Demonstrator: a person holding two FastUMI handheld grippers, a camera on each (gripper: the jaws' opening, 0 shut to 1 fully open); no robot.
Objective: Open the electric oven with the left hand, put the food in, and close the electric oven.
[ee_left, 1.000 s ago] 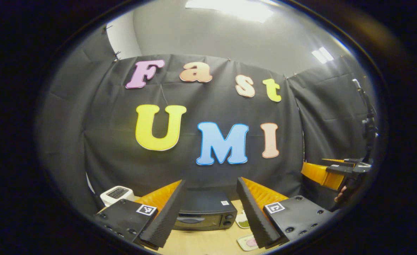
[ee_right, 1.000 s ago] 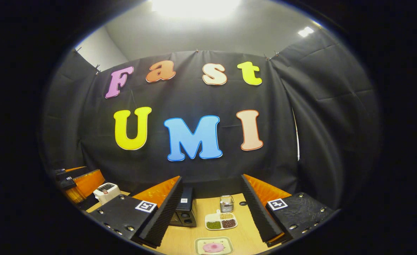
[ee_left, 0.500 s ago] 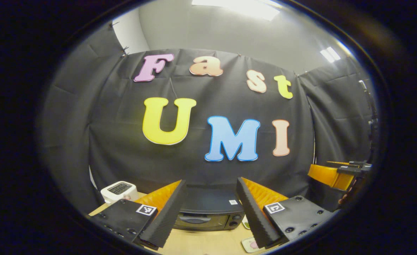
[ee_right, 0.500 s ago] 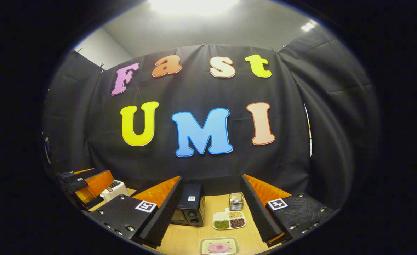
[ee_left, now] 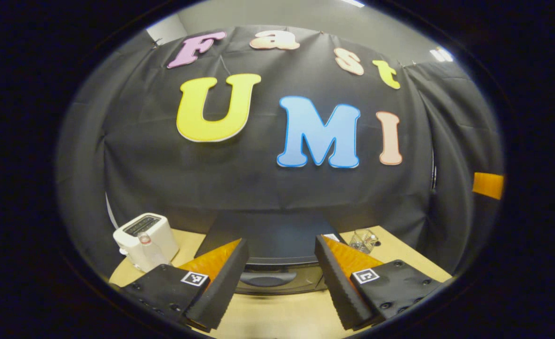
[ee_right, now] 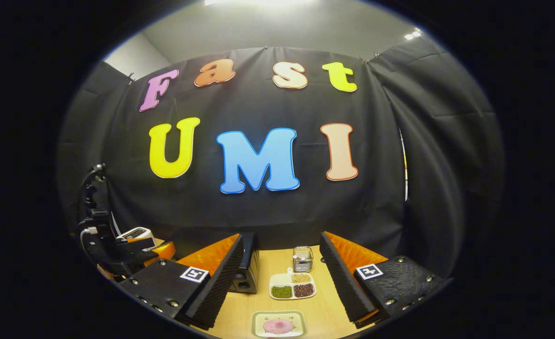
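Note:
The black electric oven (ee_left: 277, 254) stands on the wooden table with its door shut; its curved door handle (ee_left: 265, 278) sits just beyond and between my left gripper's fingers. My left gripper (ee_left: 281, 270) is open and holds nothing. In the right gripper view the oven (ee_right: 247, 273) shows edge-on at the left. A small square plate with a pink food piece (ee_right: 278, 325) lies on the table near the bottom. My right gripper (ee_right: 281, 273) is open and empty, high above that plate. The left gripper (ee_right: 157, 249) and its hand-held body show at the far left there.
A white toaster (ee_left: 145, 240) stands left of the oven. A clear glass holder (ee_left: 363, 241) stands to the oven's right. A divided white dish of beans (ee_right: 291, 289) and a small wire holder (ee_right: 302, 259) sit behind the plate. The wooden table (ee_right: 324, 301) runs back to the black cloth.
My left gripper has moved forward and tipped down, so the oven and its handle loom much larger between the fingers. My right gripper has barely shifted; the other gripper has slid out toward the view's edge.

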